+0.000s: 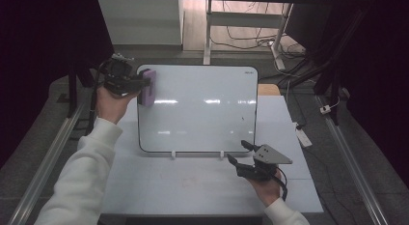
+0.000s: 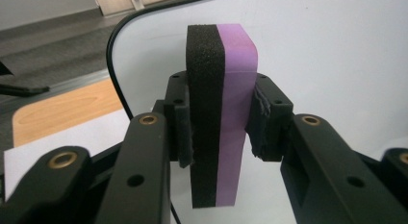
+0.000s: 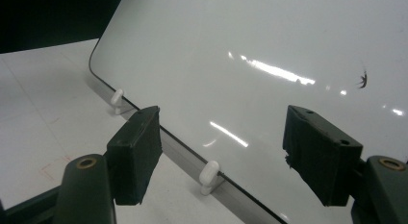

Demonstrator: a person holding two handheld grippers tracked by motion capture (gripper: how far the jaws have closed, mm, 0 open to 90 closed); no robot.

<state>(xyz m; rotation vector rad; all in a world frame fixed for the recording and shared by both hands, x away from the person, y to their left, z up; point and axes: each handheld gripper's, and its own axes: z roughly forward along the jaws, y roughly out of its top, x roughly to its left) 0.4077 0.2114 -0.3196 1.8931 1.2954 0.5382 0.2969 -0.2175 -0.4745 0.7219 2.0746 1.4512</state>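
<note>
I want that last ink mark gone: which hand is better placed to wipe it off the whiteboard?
Probably the left: the left gripper is shut on the eraser at the whiteboard. The right gripper is open and empty, though nearer the mark.

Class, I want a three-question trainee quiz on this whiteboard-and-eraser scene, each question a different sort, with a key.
1. True or false: the left gripper is shut on the eraser.
2. Multiple choice: where is the eraser on the whiteboard in the high view? A) bottom right corner B) top left corner C) centre
3. Short answer: what is left on the whiteboard's right part, and is anything between the right gripper's fingers?

Key
1. True; its fingers press the black foam side and the purple side.
2. B
3. A small dark mark; nothing is gripped, the fingers stand apart in front of the board's lower edge.
</note>
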